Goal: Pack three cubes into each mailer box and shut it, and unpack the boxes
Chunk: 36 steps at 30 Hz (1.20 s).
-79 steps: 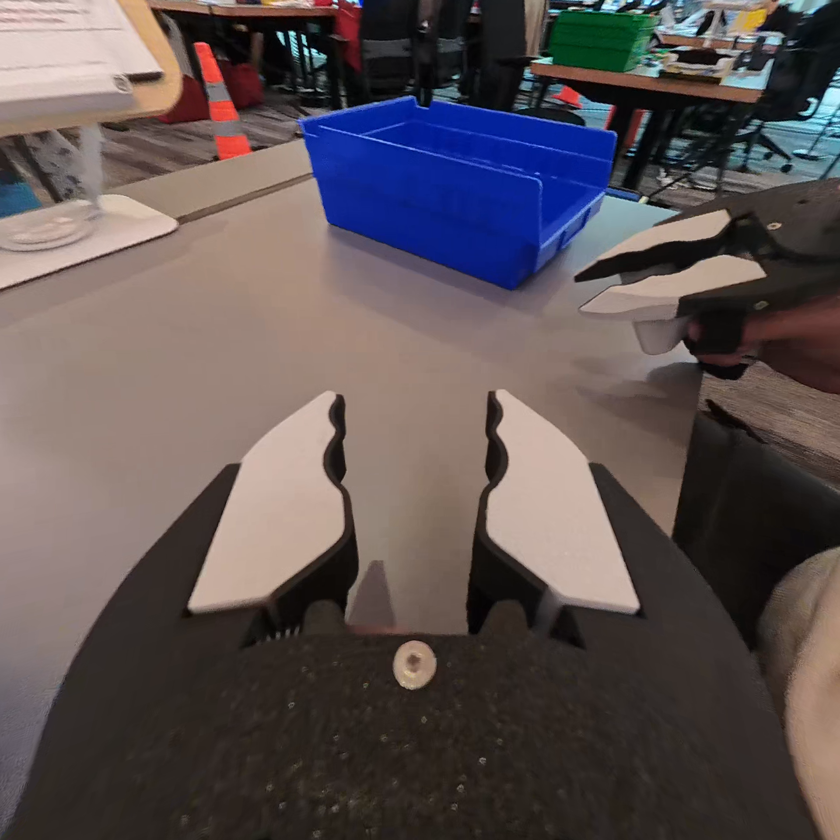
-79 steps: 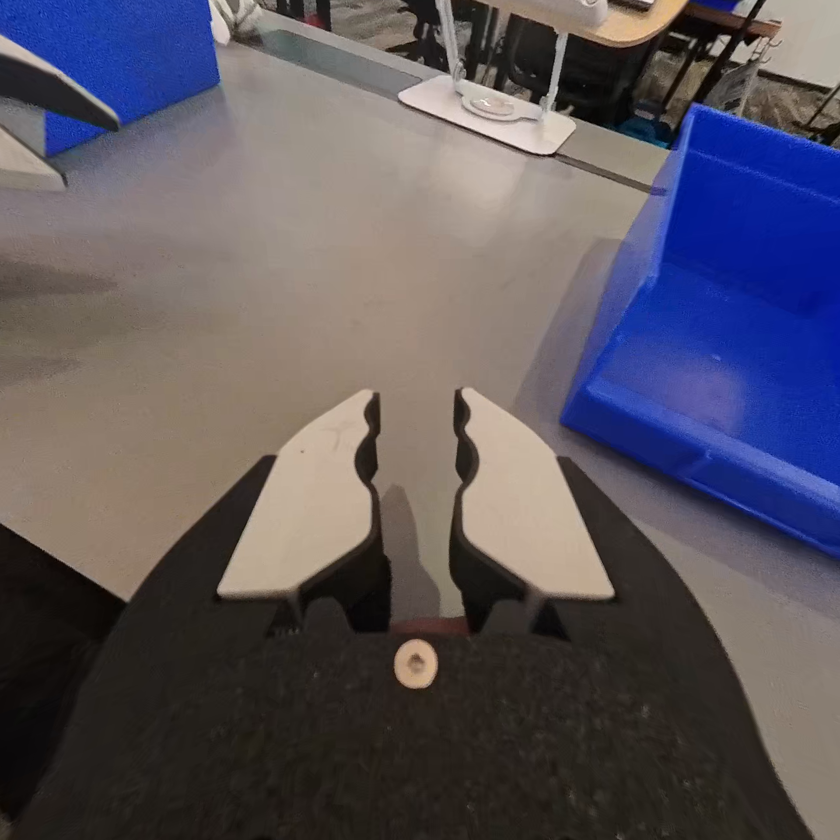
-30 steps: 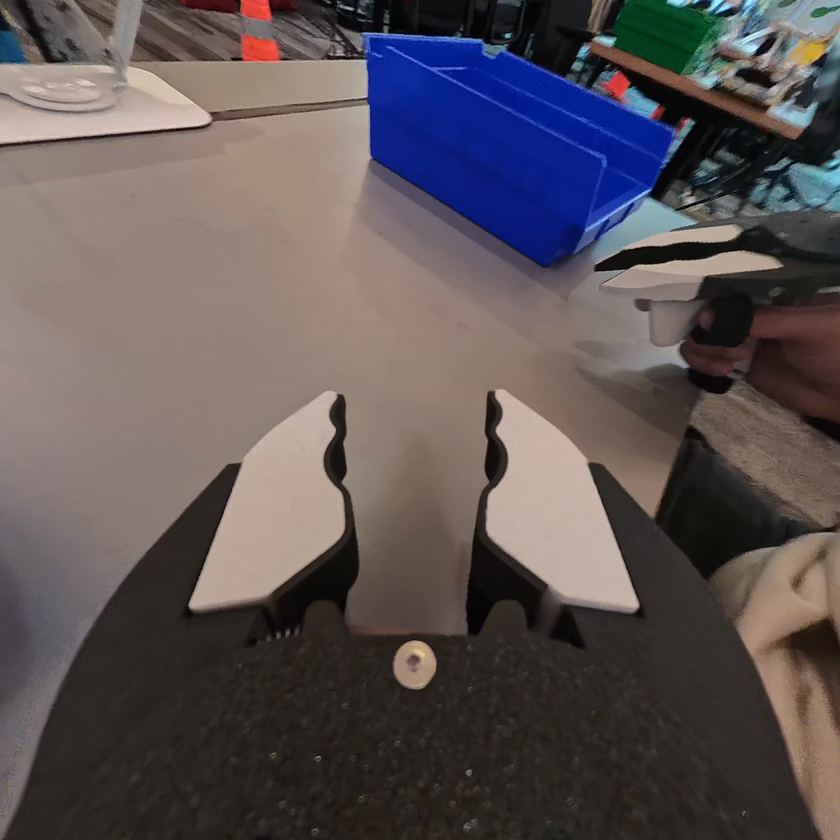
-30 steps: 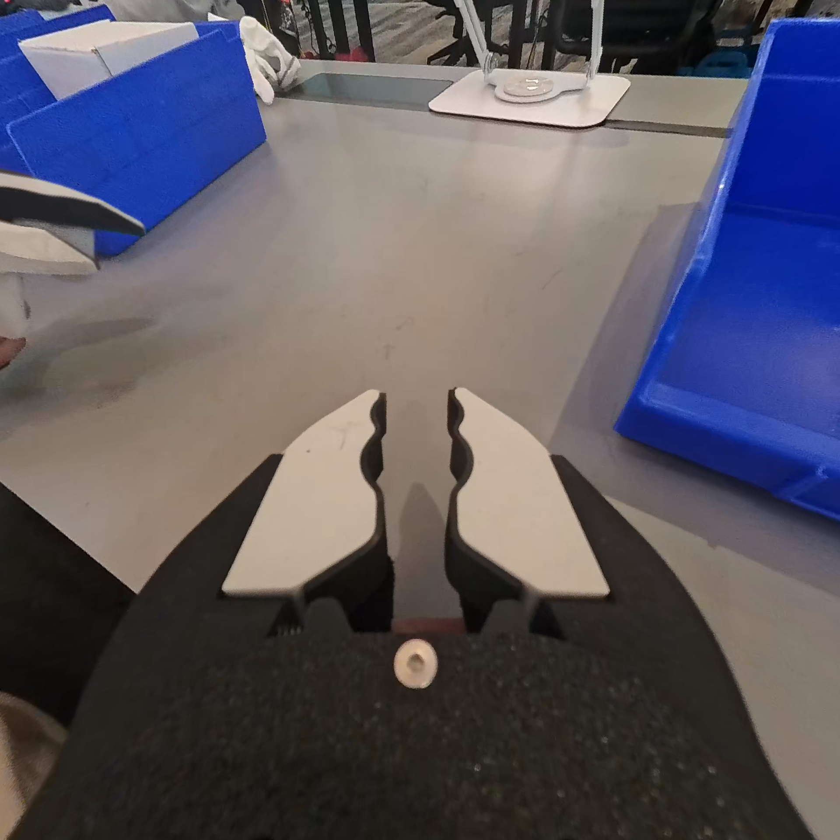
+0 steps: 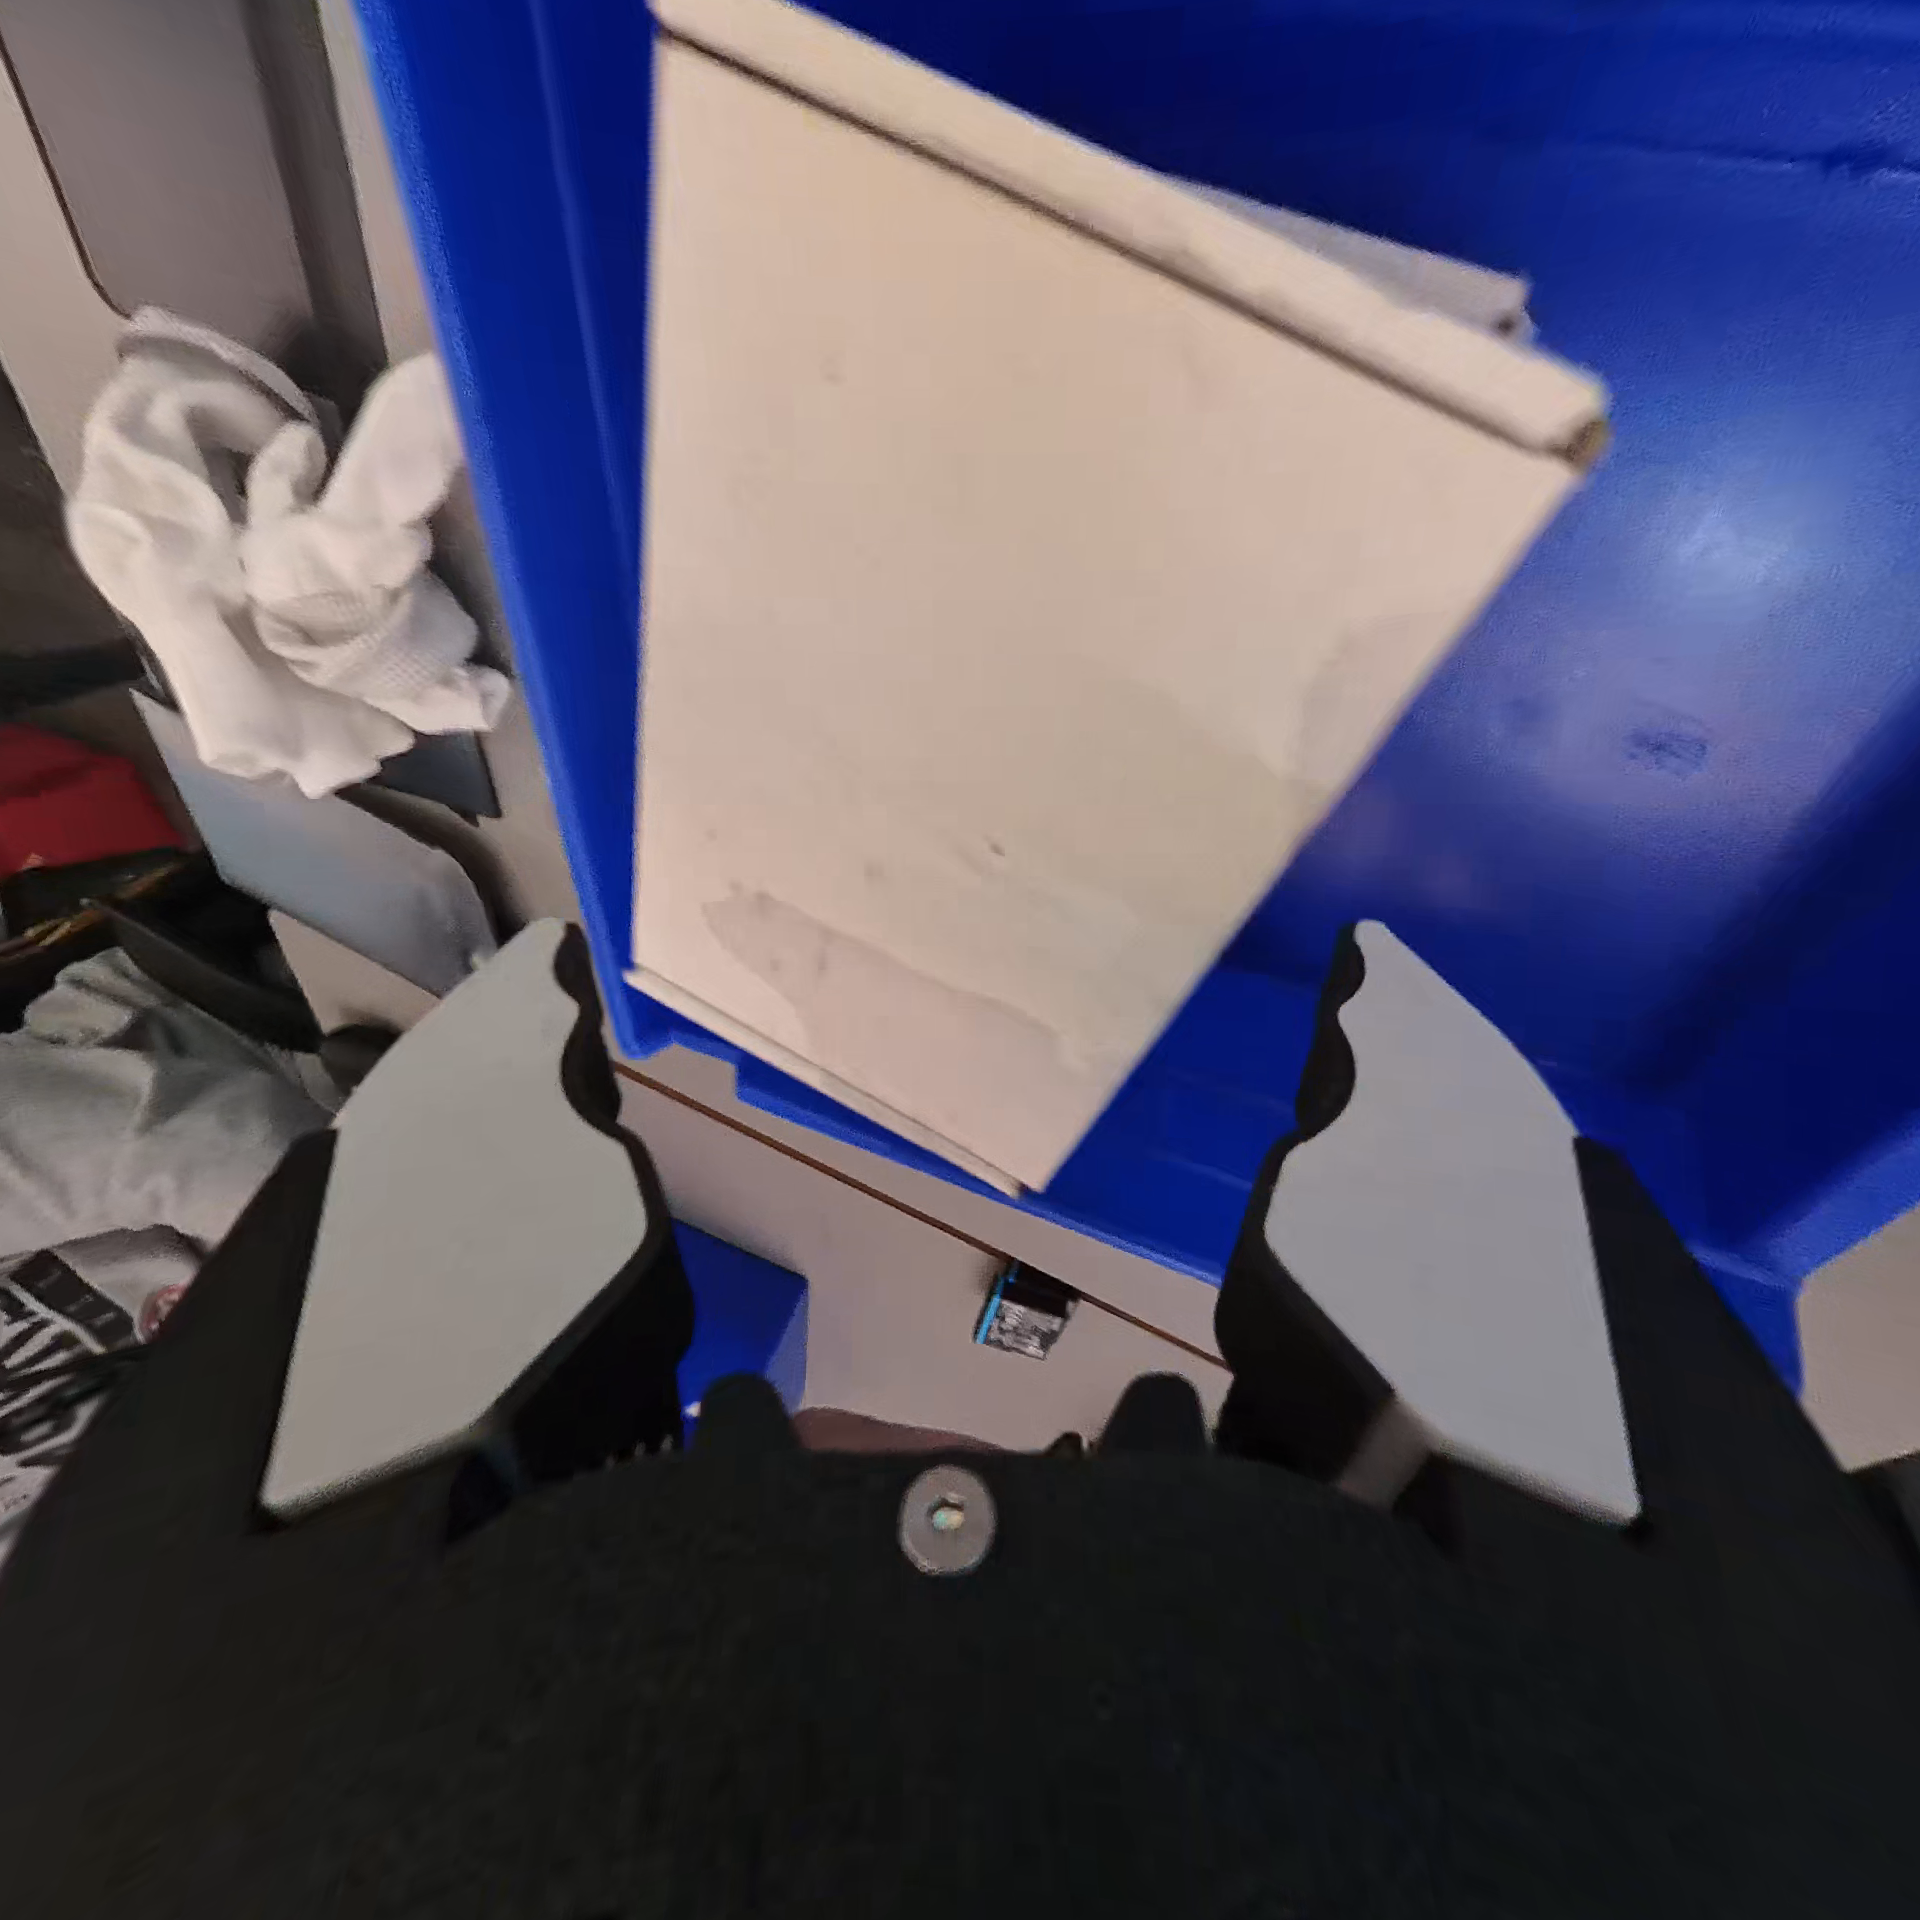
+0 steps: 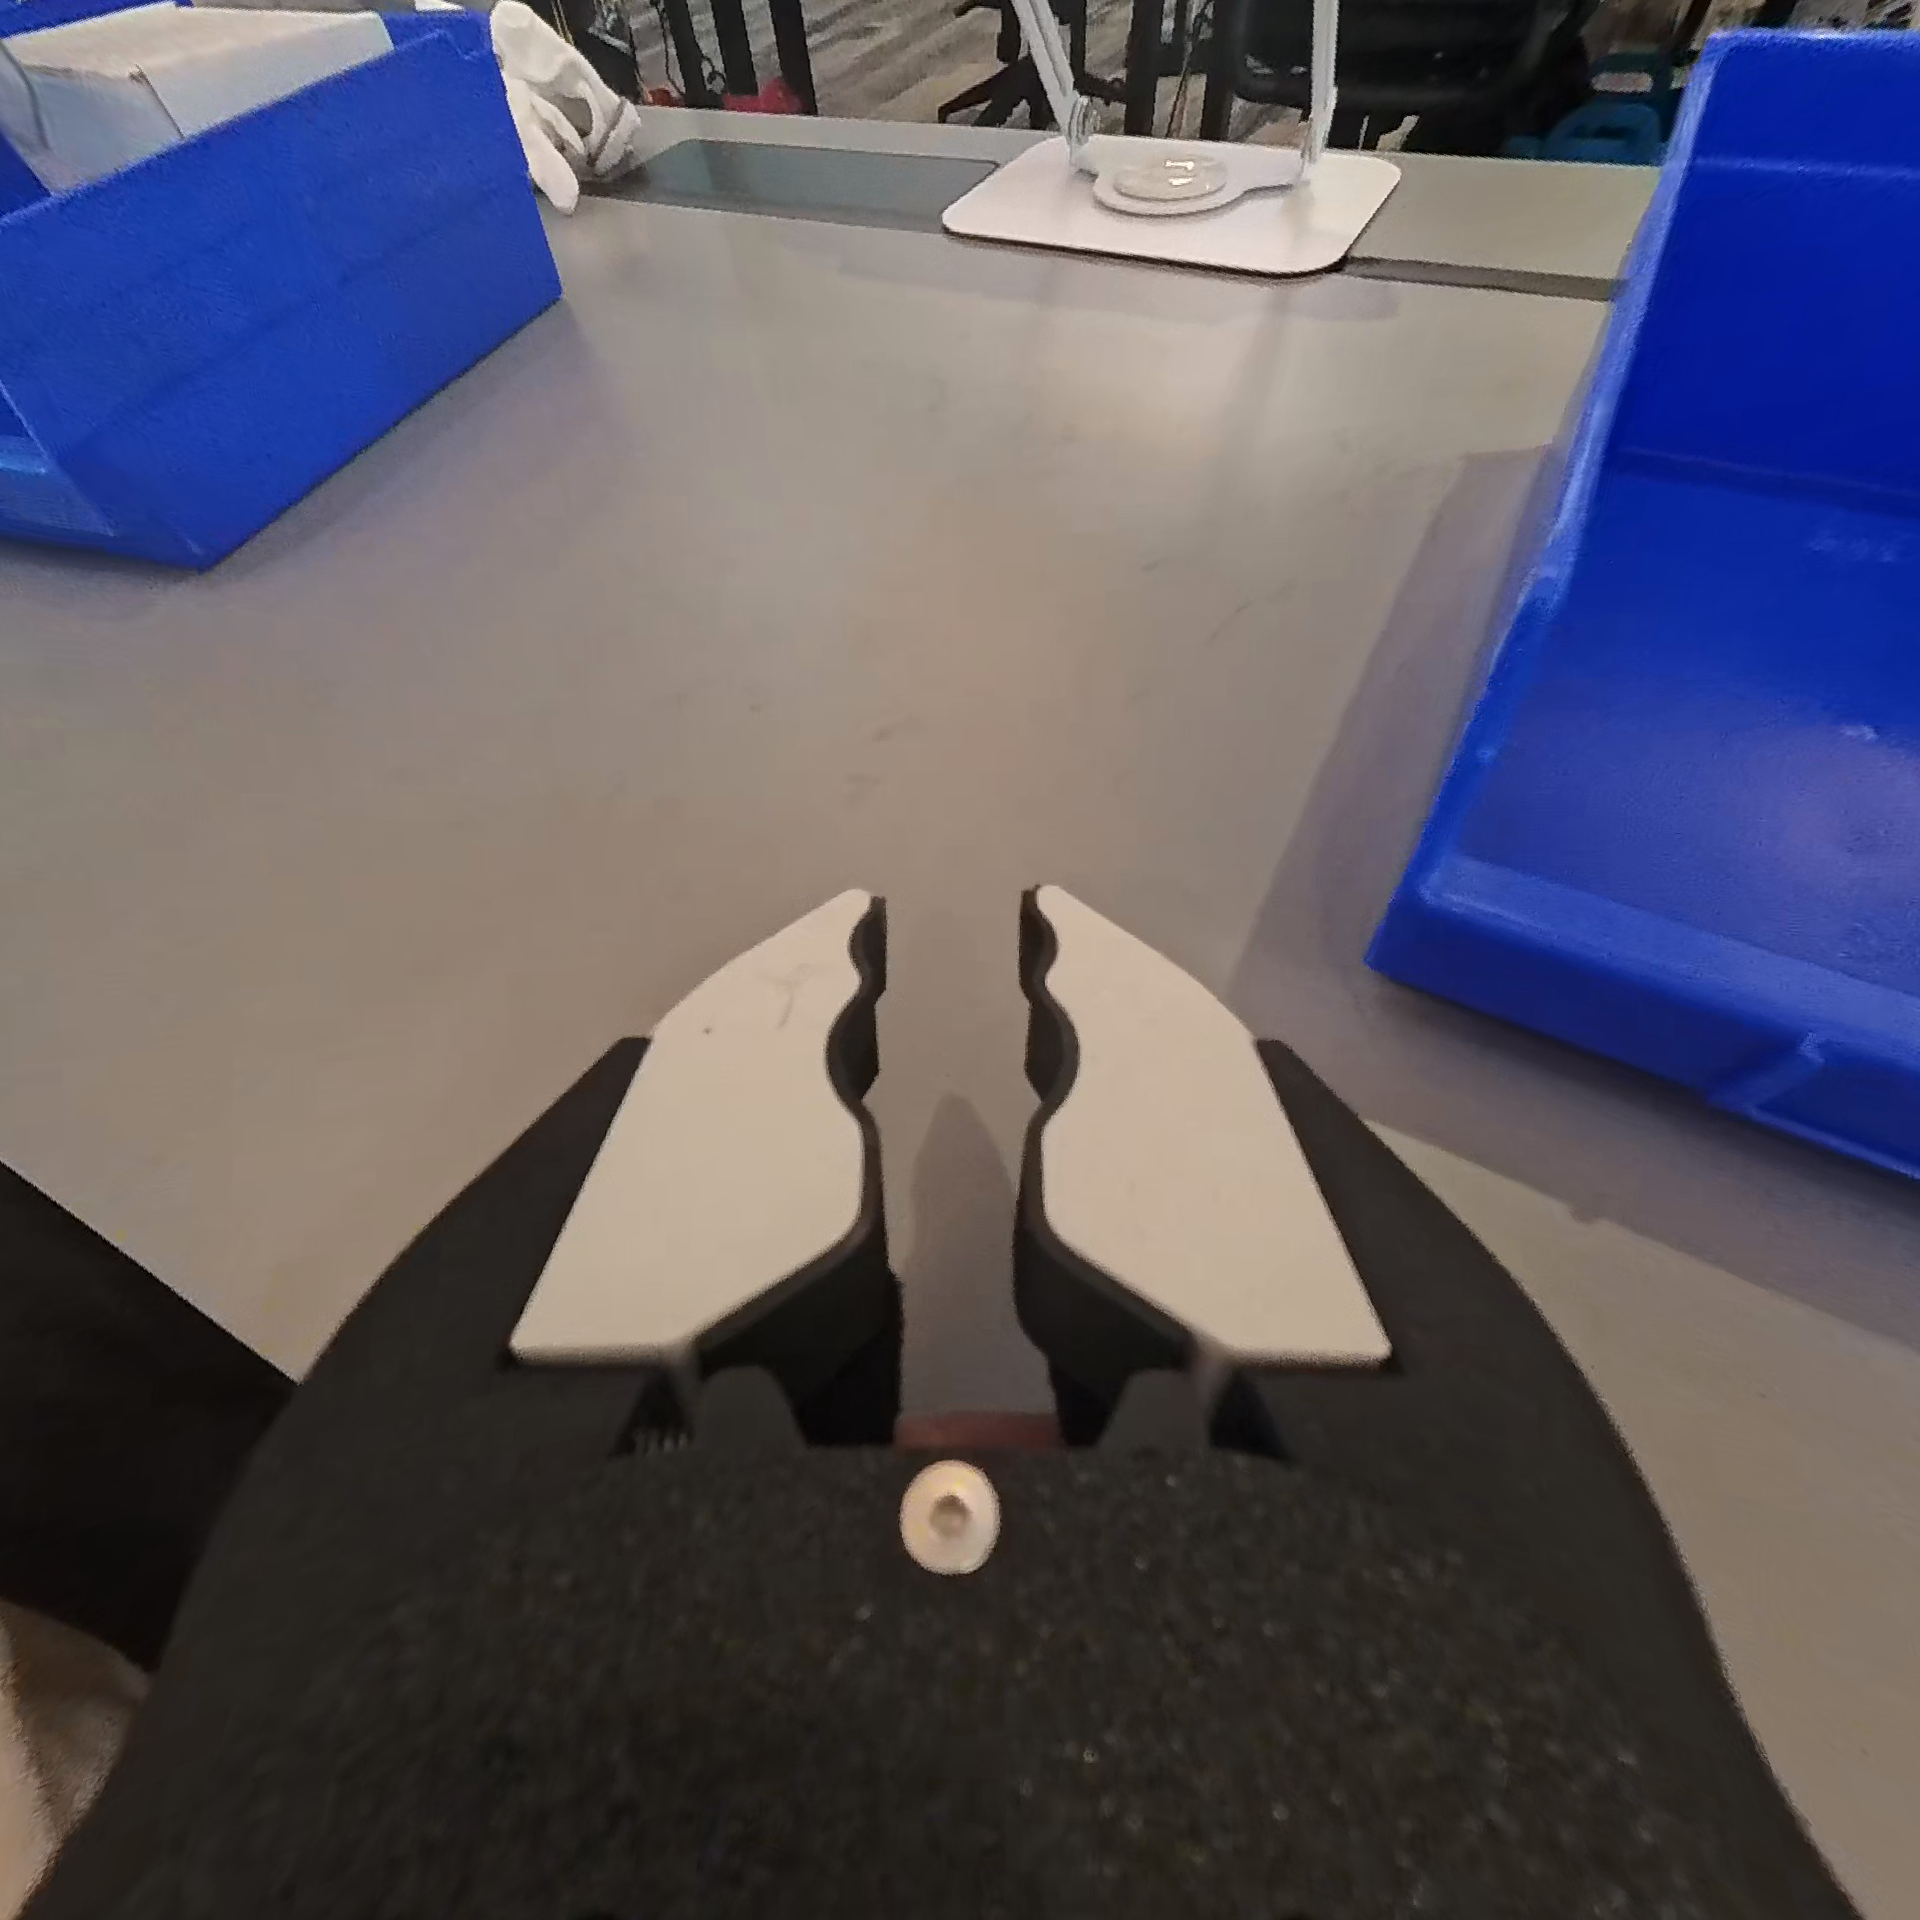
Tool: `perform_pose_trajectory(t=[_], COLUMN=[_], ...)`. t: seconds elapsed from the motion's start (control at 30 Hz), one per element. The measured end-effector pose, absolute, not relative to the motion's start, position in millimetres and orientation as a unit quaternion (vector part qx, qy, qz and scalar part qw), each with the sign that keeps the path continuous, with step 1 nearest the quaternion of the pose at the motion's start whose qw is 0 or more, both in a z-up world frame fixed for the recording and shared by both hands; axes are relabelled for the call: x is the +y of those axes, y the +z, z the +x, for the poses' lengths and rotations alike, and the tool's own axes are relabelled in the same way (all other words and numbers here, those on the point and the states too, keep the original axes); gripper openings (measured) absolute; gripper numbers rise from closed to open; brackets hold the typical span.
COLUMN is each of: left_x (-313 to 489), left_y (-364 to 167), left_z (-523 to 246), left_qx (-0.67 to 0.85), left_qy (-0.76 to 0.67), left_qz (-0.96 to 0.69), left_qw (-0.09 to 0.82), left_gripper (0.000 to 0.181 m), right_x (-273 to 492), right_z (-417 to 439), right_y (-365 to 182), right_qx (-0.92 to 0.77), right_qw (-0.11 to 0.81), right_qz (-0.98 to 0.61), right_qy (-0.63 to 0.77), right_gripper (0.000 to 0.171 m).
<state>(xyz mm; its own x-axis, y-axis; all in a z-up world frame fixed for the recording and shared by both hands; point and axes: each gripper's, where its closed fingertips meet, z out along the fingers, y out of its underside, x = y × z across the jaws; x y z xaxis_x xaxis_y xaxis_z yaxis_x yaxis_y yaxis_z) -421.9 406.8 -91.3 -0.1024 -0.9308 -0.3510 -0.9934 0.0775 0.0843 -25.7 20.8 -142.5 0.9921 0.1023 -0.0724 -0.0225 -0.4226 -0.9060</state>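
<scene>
A white closed mailer box point(image 5: 997, 623) lies tilted inside a blue bin point(image 5: 1621, 727), leaning on the bin's left wall. My left gripper point(image 5: 961, 966) is wide open and empty, its fingertips just short of the box's near end. In the right wrist view the same bin point(image 6: 260, 312) stands at the far left with the white box point(image 6: 177, 62) showing over its rim. My right gripper point(image 6: 954, 904) is open by a narrow gap and empty, hovering above the grey table point(image 6: 831, 571). No cubes are in view.
A second blue bin point(image 6: 1704, 675) stands on the right, open toward me, nothing visible inside. A white stand base point(image 6: 1174, 208) sits at the table's far edge. White gloves point(image 5: 281, 582) lie beside the left bin and show in the right wrist view point(image 6: 566, 104). Clothing lies beyond the table edge.
My left gripper has swung left to the bin with the white box and opened wider. My right gripper has barely moved, and the left gripper has left its view.
</scene>
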Motion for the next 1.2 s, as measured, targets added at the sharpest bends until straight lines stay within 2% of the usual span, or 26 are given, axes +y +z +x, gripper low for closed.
perform_pose_trajectory(t=[0.17,0.27,0.3,0.37,0.67,0.87,1.03,1.2], left_x=[403,404,405,412,403,381,335,269], left_y=[-99,-110,-117,-133,-132,-90,-34,-24], left_z=[-393,-393,-397,-415,-420,-400,-340,-283], left_qx=[0.733,0.734,0.733,0.741,0.743,0.728,0.743,0.783], left_qy=[0.081,0.077,0.082,0.139,0.143,0.08,-0.008,-0.073], left_qz=[-0.673,-0.674,-0.675,-0.657,-0.653,-0.68,-0.662,-0.616], left_qw=[0.056,0.024,0.011,-0.007,-0.017,0.037,0.094,0.052], left_gripper=[0.124,0.132,0.132,0.146,0.145,0.144,0.144,0.144], right_x=[15,13,12,11,13,16,18,21], right_z=[-16,-13,-12,-12,-18,-24,-33,-47], right_y=[-143,-144,-144,-144,-146,-144,-142,-137], right_qx=[-0.015,-0.01,-0.009,-0.01,-0.015,-0.018,-0.033,-0.067], right_qw=[0.537,0.536,0.536,0.535,0.531,0.534,0.538,0.548], right_qz=[-0.842,-0.843,-0.843,-0.843,-0.845,-0.843,-0.839,-0.831], right_qy=[0.048,0.049,0.05,0.05,0.058,0.069,0.071,0.067], right_gripper=[0.024,0.024,0.024,0.024,0.024,0.024,0.024,0.025])
